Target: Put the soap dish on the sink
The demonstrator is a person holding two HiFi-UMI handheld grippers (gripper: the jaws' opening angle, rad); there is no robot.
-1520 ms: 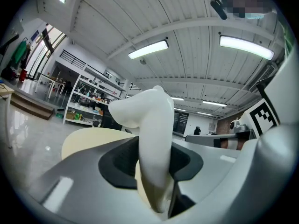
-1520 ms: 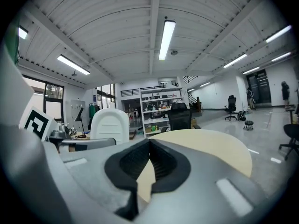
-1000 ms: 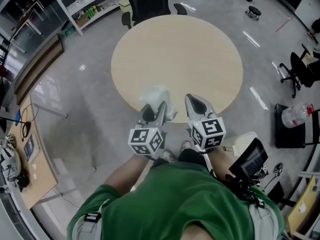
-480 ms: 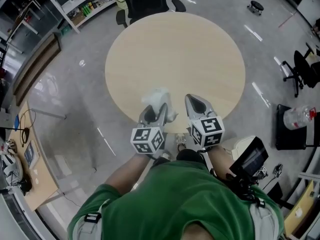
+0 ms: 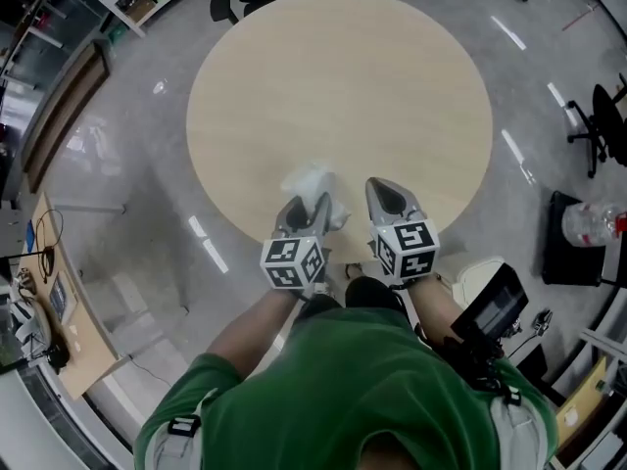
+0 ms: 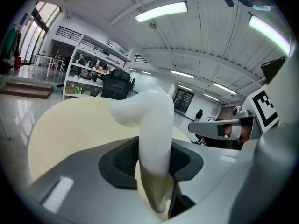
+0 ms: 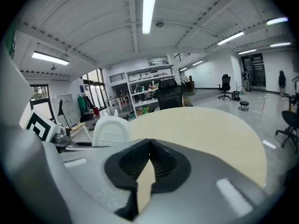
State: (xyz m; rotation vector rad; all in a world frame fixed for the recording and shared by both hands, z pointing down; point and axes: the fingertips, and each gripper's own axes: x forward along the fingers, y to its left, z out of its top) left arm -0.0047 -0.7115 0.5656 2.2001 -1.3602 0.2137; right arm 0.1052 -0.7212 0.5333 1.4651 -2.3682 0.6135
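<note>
The round, pale tabletop [image 5: 343, 96] fills the middle of the head view and is bare; no sink shows in any view. Both tongs hang over its near edge, the one closest to the person, side by side and a little apart.

The left tongs [image 5: 302, 211] are clamped on the white soap dish [image 6: 154, 125], with the dark pads pressing its narrow lower part from both sides. The dish stands up out of them, its wider, curved end leaning out over the tabletop. Whether it touches the surface cannot be told. The right tongs [image 5: 389, 202] are pinched together at the tips, with nothing between them.

The step in hand looks like carrying the dish to wherever the sink is. To do that well, keep the squeeze steady, since the smooth, glossy dish is held only by its thin end and could pivot or slip. Hold the wrist level, find the sink first, and keep the empty right tongs clear, or ready to steady the dish as it is set down.
</note>
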